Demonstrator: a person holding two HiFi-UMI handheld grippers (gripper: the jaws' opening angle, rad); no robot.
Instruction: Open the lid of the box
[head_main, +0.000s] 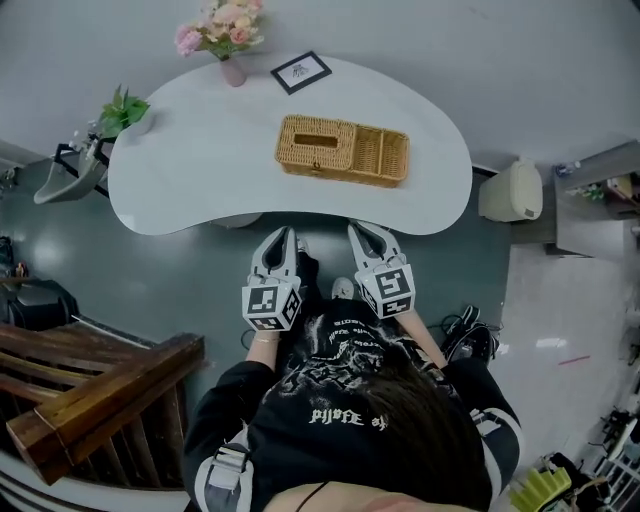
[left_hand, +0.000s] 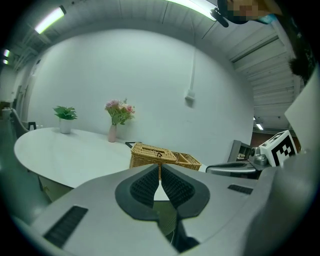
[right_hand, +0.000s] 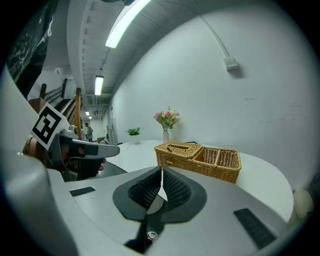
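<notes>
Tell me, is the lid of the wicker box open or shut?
Shut. The lid lies flat and level over the left section of the wicker box, with no raised edge visible.

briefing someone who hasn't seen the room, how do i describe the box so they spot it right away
Find the white curved table. The box sits alone near its middle, away from the vase and frame at the far edge. It is the only wicker thing: long, tan, a slotted lid over one end, two open compartments at the other.

No legible text: shirt print (head_main: 340, 415) stylised, framed card (head_main: 301, 72) too small to read.
</notes>
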